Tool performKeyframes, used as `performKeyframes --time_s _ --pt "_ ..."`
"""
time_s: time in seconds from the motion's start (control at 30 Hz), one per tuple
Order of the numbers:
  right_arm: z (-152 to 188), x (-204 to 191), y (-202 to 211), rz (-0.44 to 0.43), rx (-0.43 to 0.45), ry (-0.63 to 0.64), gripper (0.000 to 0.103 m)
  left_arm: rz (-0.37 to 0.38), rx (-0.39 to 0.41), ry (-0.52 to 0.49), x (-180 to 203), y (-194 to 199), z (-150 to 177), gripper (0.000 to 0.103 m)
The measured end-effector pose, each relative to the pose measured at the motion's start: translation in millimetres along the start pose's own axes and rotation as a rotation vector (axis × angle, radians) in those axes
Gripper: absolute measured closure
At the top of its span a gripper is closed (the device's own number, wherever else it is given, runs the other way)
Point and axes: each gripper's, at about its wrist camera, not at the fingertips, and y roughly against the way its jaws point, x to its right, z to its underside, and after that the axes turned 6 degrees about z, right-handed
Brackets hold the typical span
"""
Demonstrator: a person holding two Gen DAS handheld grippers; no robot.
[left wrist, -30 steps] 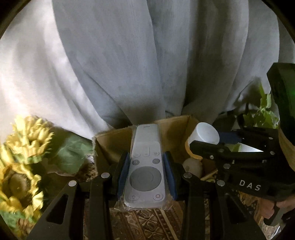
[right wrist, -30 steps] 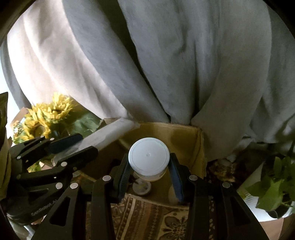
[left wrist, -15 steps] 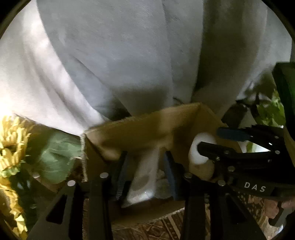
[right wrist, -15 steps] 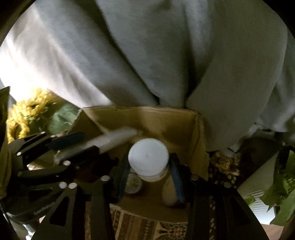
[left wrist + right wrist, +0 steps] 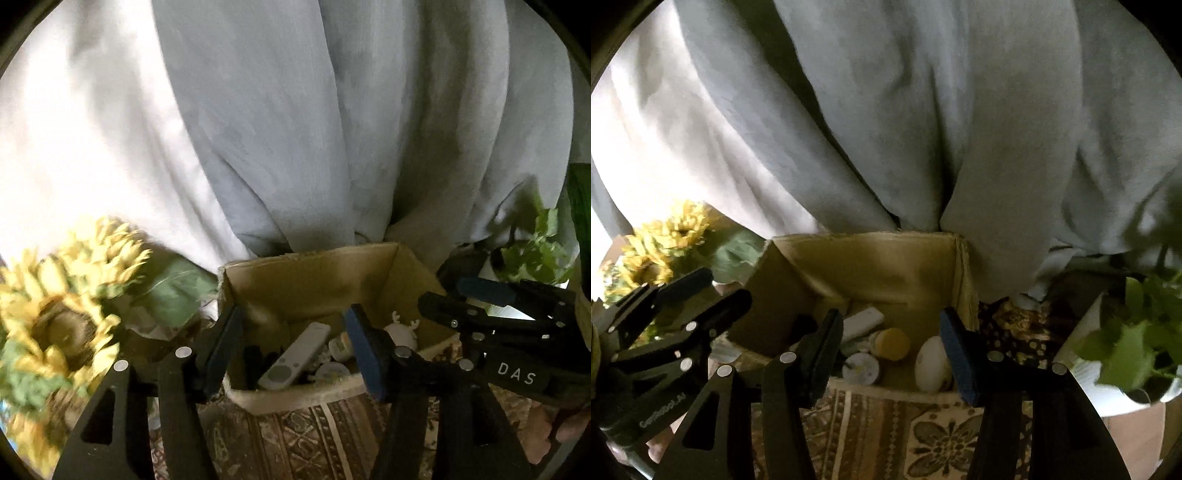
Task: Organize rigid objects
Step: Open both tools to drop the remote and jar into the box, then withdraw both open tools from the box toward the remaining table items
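Remote (image 5: 295,356) and white-lidded jar (image 5: 861,367), both held a second ago, now lie in the cardboard box (image 5: 314,277) at lower centre; left gripper (image 5: 293,350) and right gripper (image 5: 892,356) have just spread empty, so both drops look done.

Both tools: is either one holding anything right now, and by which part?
Nothing is held. The left tool and right tool, jaws just opened, stand empty above the cardboard box; the remote lies inside it.

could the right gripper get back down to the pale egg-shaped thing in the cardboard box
Probably yes: the right gripper is open and empty above the cardboard box, and the pale egg-shaped thing lies uncovered by its right finger.
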Motion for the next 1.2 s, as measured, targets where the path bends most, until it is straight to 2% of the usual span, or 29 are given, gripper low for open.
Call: performKeyframes --time_s 0.03,0.17,0.27,0.43,0.57,0.7,1.1,1.2 --pt "2 -2 7 0.006 -0.021 0.008 0.047 -0.006 0.008 0.003 0 6 2 0.042" --pt "9 -8 35 0.01 0.027 0.016 0.047 -0.041 0.071 0.028 1 40 11 0.03" --pt "17 -15 58 0.024 0.066 0.031 0.038 -0.072 0.131 0.039 3 69 20 0.016" --pt "33 -23 96 0.054 0.126 0.034 0.024 -0.147 0.209 0.042 12 111 39 0.001" --pt "51 -30 124 0.073 0.162 0.044 0.017 -0.177 0.238 0.038 19 137 58 0.0" --pt "71 -35 147 0.09 0.181 0.04 0.014 -0.178 0.23 0.035 23 154 76 0.0" --pt "133 -54 184 0.141 0.26 0.064 0.014 -0.145 0.134 0.044 18 176 145 0.0" --pt "151 -60 186 0.14 0.255 0.059 0.014 -0.132 0.108 0.049 15 177 163 0.0"
